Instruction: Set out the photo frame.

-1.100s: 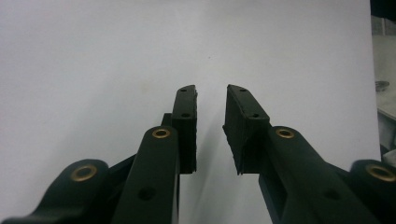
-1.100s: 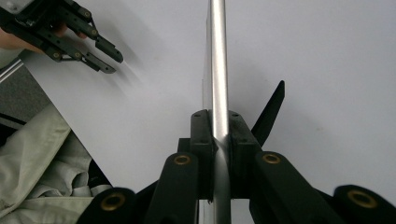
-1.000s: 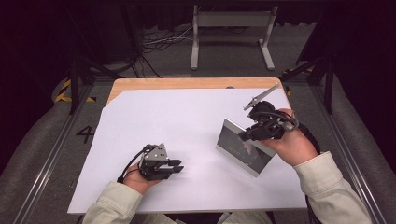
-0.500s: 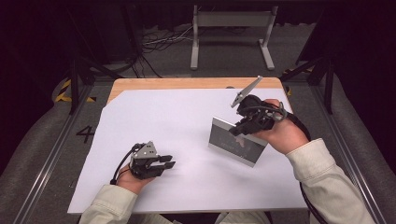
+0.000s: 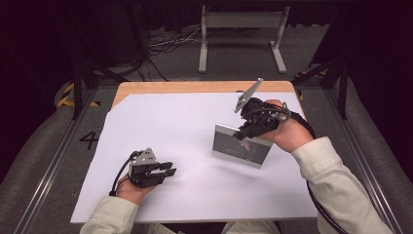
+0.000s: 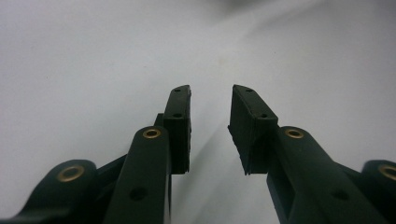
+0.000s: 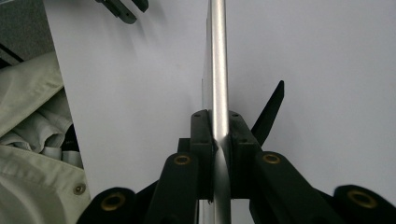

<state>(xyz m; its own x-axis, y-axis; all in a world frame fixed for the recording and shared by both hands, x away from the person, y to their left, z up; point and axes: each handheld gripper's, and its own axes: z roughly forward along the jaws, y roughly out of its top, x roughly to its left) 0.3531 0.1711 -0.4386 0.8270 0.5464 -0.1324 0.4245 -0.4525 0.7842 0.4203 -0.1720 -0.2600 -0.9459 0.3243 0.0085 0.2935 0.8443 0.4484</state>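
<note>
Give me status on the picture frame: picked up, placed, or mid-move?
Done: the right hand-held gripper is shut on the silver picture frame, clamping its top edge.
In hand: the frame is held roughly upright over the white sheet; I can't tell whether its lower edge touches. Its black stand leg sticks out behind.
Left: setting it down and letting go. The left hand-held gripper lies open, holding nothing.

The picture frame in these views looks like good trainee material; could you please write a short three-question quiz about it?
1. True or false: the right gripper is shut on the picture frame.
2. The left gripper is: A) open, holding nothing; B) clamping the frame's edge.
3. Which part of the frame sits between the jaws in the right gripper view?

Key: 1 true. 2 A. 3 Its silver edge.
</note>
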